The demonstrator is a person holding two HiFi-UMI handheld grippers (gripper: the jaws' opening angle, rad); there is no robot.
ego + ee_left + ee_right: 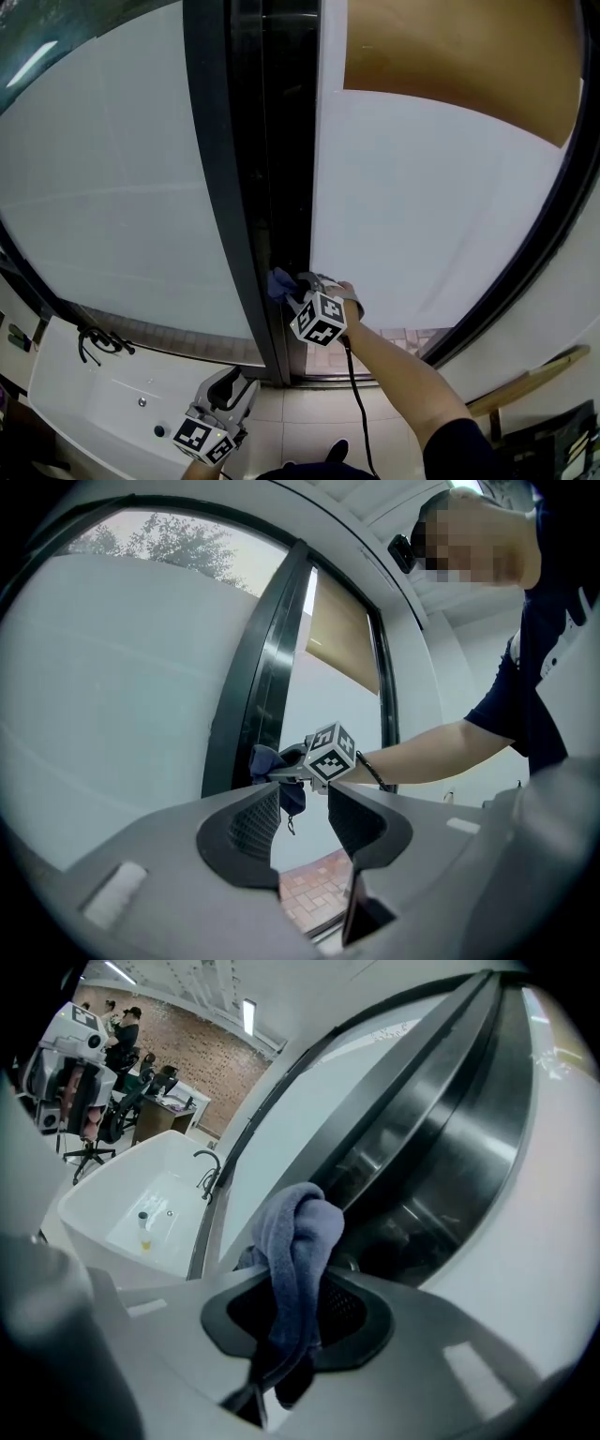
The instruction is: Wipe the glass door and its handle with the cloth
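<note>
R gripper [300, 1321] is clamping the cloth [295, 1241]: jaws are closing on its bunched middle, one blue-grey fold is sticking up past the tips, darker ends are hanging down below the jaws. In the head view I'm holding the R gripper [298, 286] out at arm's length, marker cube toward me, and the cloth [279, 281] is sitting at its tip, pressing against or just beside the dark vertical frame strip [281, 141] at the edge of the glass door [422, 216]. Can't tell for sure whether fabric is actually touching, and can't tell which bit of the dark strip is the handle. In the R gripper view the strip [441, 1138] is running up and away right behind the cloth, shiny and dark, w/ frosted pane on both sides. L gripper [300, 822] is idling w/ jaws apart and nothing between the pads; thru the gap I'm seeing the cloth [267, 761] and R cube farther off, up by the frame. In the head view the L gripper [230, 389] is hanging low, well apart from the cloth, near the white sink [94, 403] at lower L. Sink w/ dark tap is also showing in the R gripper view [141, 1213], off to the L of the door.
</note>
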